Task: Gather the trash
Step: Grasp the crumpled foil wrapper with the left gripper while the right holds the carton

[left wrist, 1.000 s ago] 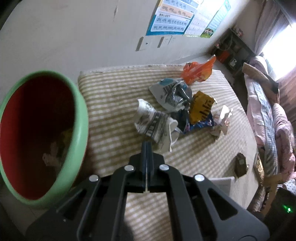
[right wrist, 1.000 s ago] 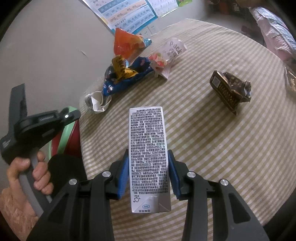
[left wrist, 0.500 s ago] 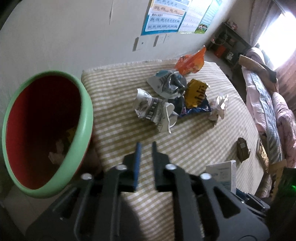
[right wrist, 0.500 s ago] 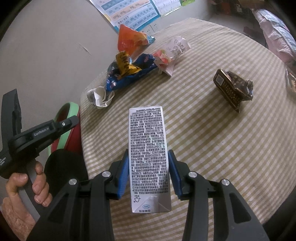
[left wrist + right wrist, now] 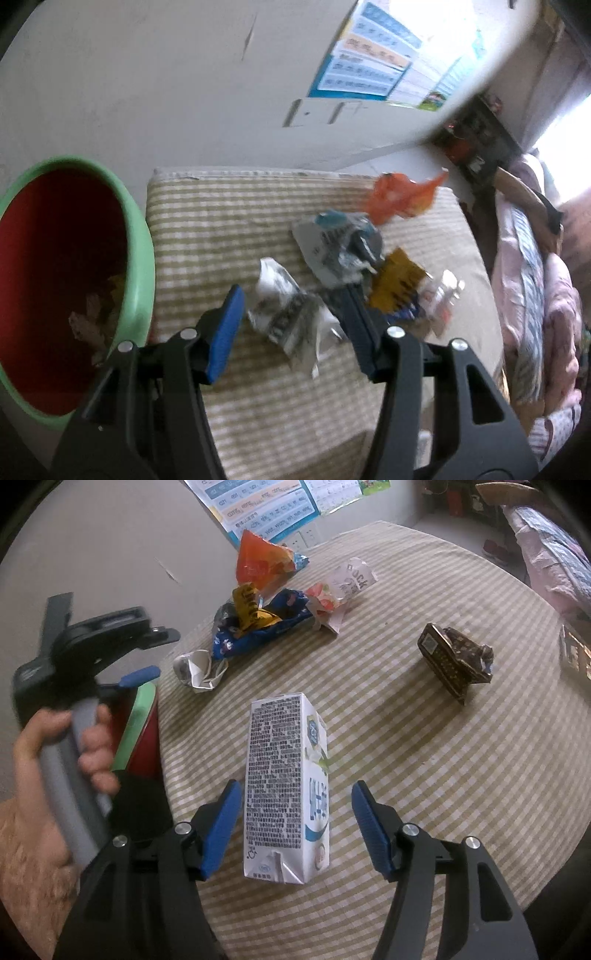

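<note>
One round table (image 5: 443, 775) under a beige-and-white striped cloth carries the trash, with one green-rimmed, red-lined bin (image 5: 142, 258) at its edge holding a few scraps. One white milk carton (image 5: 286, 794) covered in dense black print too small to read lies on the cloth between the spread, released jaws of the right gripper (image 5: 295, 823), touching neither pad. The left gripper (image 5: 295, 325) is likewise open, its blue pads flanking one crumpled white wrapper (image 5: 284, 314) in a pile of about six wrappers, among them one orange bag (image 5: 262, 565), one blue packet (image 5: 258, 627), one clear pouch reading "POCK" (image 5: 347, 579), and one brown box (image 5: 454, 661) apart.
</note>
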The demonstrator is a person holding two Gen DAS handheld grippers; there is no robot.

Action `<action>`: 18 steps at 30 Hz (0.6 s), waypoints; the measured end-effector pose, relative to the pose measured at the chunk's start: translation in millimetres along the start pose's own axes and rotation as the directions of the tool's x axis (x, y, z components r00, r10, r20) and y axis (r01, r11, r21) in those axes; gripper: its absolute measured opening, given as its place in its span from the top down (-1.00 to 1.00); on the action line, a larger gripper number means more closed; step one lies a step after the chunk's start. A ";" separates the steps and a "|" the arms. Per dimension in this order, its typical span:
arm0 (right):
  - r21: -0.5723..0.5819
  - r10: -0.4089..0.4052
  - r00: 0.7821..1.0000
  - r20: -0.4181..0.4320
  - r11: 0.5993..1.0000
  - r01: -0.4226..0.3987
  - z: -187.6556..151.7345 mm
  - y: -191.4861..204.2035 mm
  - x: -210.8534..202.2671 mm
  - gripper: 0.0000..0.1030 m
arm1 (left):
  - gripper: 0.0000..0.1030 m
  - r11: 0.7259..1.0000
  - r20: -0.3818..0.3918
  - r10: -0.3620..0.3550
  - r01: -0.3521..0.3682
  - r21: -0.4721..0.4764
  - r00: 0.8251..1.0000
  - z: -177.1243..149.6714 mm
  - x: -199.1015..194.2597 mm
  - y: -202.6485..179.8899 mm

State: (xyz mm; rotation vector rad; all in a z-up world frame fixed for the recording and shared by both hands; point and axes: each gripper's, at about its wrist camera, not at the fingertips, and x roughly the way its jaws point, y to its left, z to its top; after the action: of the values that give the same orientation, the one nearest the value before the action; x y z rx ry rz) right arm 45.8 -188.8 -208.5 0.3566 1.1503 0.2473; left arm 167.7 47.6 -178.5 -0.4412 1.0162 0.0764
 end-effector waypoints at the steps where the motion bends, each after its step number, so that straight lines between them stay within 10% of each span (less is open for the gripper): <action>1: 0.001 0.001 1.000 0.000 1.000 -0.001 -0.4 -0.2 -0.7 -0.17 | -0.01 1.000 -0.007 0.009 -0.009 -0.002 1.000 1.6 6.4 -0.2; 18: 0.014 0.029 0.999 0.016 0.999 -0.030 0.3 -0.1 -12.6 -0.17 | 0.37 0.999 -0.142 0.007 -0.002 0.038 0.990 -27.7 27.8 3.9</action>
State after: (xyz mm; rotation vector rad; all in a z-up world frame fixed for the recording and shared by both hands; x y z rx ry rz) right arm 41.2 -193.6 -197.8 0.3878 1.1323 0.2617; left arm 159.2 36.5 -215.4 -0.4143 1.1575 0.0295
